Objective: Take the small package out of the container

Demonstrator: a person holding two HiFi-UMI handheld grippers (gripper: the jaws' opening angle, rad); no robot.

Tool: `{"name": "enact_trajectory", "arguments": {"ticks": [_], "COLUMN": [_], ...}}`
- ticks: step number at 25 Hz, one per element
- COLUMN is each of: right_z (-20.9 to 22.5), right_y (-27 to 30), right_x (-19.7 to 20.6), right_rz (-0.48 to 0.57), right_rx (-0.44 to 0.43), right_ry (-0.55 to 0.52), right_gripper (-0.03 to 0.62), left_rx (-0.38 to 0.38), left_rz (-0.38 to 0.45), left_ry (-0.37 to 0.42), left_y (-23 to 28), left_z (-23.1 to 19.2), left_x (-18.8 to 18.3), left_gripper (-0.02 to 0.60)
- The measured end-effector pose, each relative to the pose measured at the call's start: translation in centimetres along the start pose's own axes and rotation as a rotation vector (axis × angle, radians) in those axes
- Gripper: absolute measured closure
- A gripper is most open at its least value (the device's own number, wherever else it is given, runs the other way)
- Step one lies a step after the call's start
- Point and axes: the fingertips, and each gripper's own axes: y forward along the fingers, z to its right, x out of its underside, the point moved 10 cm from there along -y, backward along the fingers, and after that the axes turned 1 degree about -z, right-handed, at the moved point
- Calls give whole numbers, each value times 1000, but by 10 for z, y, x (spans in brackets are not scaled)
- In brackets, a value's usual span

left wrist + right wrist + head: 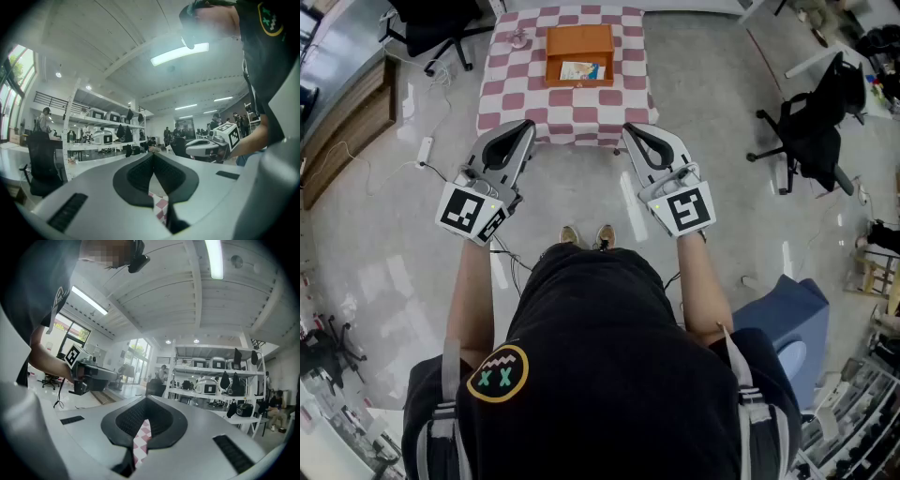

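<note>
An orange open-topped container (573,42) sits on a table covered in a red-and-white checkered cloth (572,105). A small white and blue package (581,70) lies inside it at the near side. My left gripper (528,125) and right gripper (630,128) hover side by side over the table's near edge, short of the container and pointing toward it. Both are shut with nothing between their tips. In the left gripper view the jaws (153,155) meet, as they do in the right gripper view (147,400). A strip of the cloth (142,437) shows below the jaws.
A small pinkish object (518,39) lies on the cloth left of the container. Black office chairs stand at the far left (431,28) and at the right (816,122). A blue bin (792,319) is on the floor to the right, and a power strip (425,150) to the left.
</note>
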Motion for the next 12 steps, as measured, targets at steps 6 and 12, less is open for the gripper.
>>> {"name": "enact_trajectory", "arguments": {"ticks": [6, 12], "right_z": [1, 1], "right_y": [-1, 0], "right_x": [9, 12], "right_rz": [-33, -66], "right_rx": [-14, 6], "right_ry": [2, -2], "right_gripper": [575, 574], "left_rx": [1, 5], "left_rz": [-5, -5], "left_ry": [1, -1], "left_y": [0, 0], "left_z": [0, 0], "left_x": [3, 3], "left_gripper": [565, 565]}}
